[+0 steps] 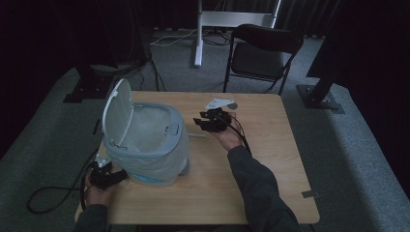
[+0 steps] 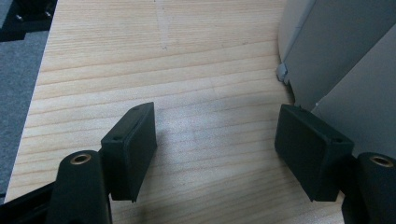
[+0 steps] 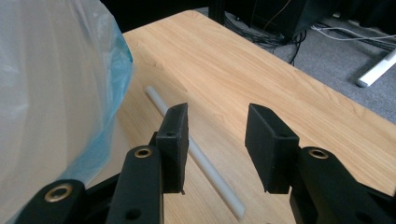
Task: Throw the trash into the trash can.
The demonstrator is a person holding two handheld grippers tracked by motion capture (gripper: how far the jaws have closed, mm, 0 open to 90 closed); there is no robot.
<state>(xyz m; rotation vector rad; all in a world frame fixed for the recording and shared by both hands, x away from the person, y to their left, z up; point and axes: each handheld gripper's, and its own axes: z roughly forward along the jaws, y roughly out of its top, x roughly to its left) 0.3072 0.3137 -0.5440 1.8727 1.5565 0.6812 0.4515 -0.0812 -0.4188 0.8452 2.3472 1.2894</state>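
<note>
Starting at the left of the high view, we see our left gripper (image 1: 107, 177) resting low at the near left corner of the table (image 1: 270, 164), just beside the base of the bin (image 1: 147, 145). In the left gripper view its jaws stand spread wide over bare wood, nothing between them, and the grey wall of the bin (image 2: 336, 56) rises close to the right-hand jaw; we cannot tell whether that jaw touches it.

Next comes the bin itself, on the left half of the table. Its lid (image 1: 117, 112) is swung up and stands open on the far left side, and a pale liner (image 1: 145, 126) with a blue edge hangs inside the rim. In the right gripper view that liner (image 3: 51, 84) bulges at the left, its blue edge close to the tube.

Right of the bin, near the table's middle, a thin pale tube (image 1: 197, 135) lies flat on the wood, just beside the bin's base. Our right gripper (image 1: 205, 123) hovers over it, jaws pointing towards the bin. In the right gripper view the tube (image 3: 205, 170) runs slantwise under the left-hand jaw and out into the gap; the jaws are parted about halfway and do not pinch it.

Farther right the table is plain wood. Beyond its far edge stands a black chair (image 1: 263, 53).
</note>
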